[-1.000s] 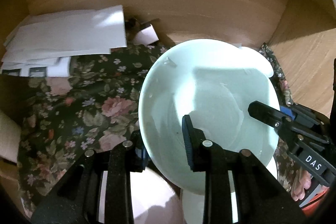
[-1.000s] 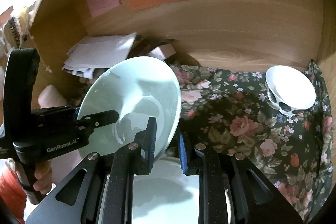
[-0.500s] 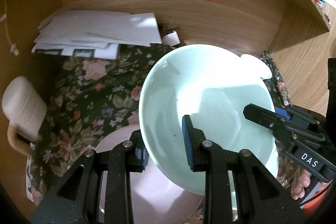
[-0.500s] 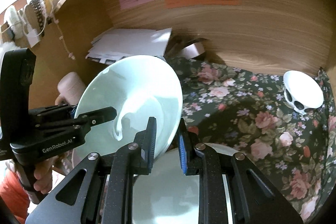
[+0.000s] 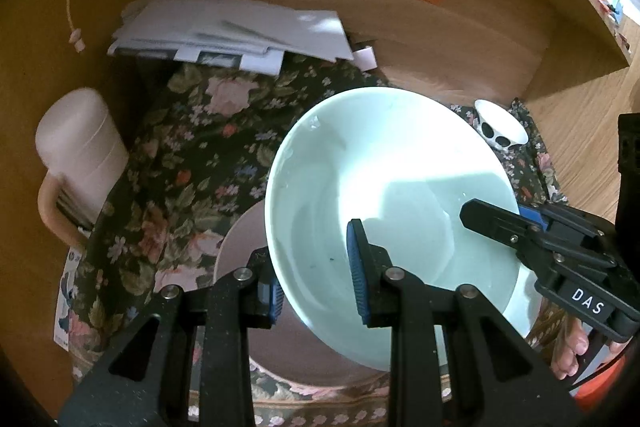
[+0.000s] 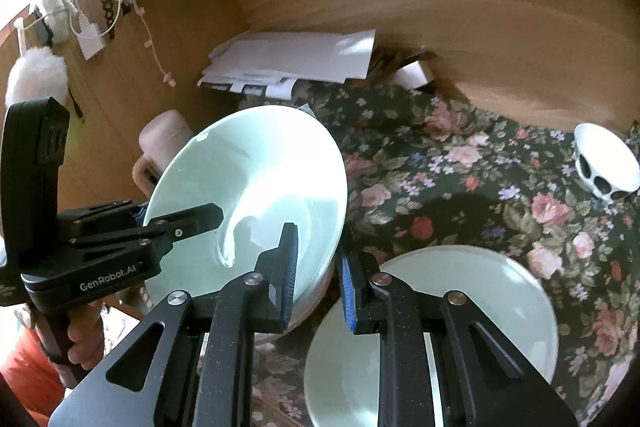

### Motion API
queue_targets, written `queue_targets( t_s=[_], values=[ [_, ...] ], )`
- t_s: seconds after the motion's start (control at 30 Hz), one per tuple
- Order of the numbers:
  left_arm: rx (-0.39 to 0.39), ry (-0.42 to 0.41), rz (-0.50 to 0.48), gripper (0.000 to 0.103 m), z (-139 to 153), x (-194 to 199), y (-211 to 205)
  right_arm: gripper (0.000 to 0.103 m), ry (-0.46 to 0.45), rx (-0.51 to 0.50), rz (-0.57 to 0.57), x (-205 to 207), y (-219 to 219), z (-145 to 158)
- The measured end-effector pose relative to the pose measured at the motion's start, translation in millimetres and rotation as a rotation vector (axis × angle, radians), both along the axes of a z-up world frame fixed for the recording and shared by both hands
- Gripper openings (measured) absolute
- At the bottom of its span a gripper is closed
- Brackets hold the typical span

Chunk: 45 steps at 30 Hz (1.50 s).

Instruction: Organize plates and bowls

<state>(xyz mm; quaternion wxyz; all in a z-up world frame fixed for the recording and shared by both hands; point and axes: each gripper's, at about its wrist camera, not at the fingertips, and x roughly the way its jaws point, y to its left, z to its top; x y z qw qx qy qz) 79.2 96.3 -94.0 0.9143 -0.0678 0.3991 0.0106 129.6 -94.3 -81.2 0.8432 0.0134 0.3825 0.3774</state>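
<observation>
Both tools pitch downward and clamp the same pale green bowl [image 5: 384, 187] by opposite rim edges, the left tool [image 5: 316, 279] near its left side, the right tool [image 6: 316, 275] on its right. The bowl hangs tilted above a pinkish plate [image 5: 240, 247] on the flowered counter [image 6: 460, 179]; whether they touch is unclear. A second green plate [image 6: 500, 291] lies beside it.

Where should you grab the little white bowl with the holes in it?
Best guess: pinch the rim of the little bowl, coming from above, one finger inside and one outside. It sits upright on the flowery cloth, and its sides flare out wide, so squeezing it across would likely slip. The top edge is thin and open all round. Avoid the holes low on its side.
</observation>
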Motion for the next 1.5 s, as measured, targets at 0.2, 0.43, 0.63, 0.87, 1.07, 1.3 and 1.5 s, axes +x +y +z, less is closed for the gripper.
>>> queue_targets(
  t_s=[0.2,0.43,0.63,0.87,1.07,1.3,1.5],
  values=[
    [-0.015,0.024,0.016,0.028,-10,-5,11,0.018,0.032,-0.007,0.023,-1,11,-11],
    [-0.026,0.057,0.031,0.028,-24,-6,20,0.018,0.065,-0.031,0.043,-1,22,-23],
    [-0.021,0.069,0.031,0.028,-32,-6,22,0.018,0.085,-0.044,0.054,0,25,-29],
    [-0.014,0.083,0.023,0.028,-40,-6,26,0.018,0.094,-0.065,0.070,1,29,-32],
    [0.002,0.082,0.019,0.028,-41,-6,26,0.019,0.090,-0.083,0.076,1,32,-32],
    [0.004,0.092,0.019,0.028,-44,-2,28,0.022,0.045,-0.112,0.061,-2,33,-23],
    [0.035,0.089,0.023,0.028,-48,3,25,0.025,0.032,-0.135,0.058,-1,29,-27]
  ],
)
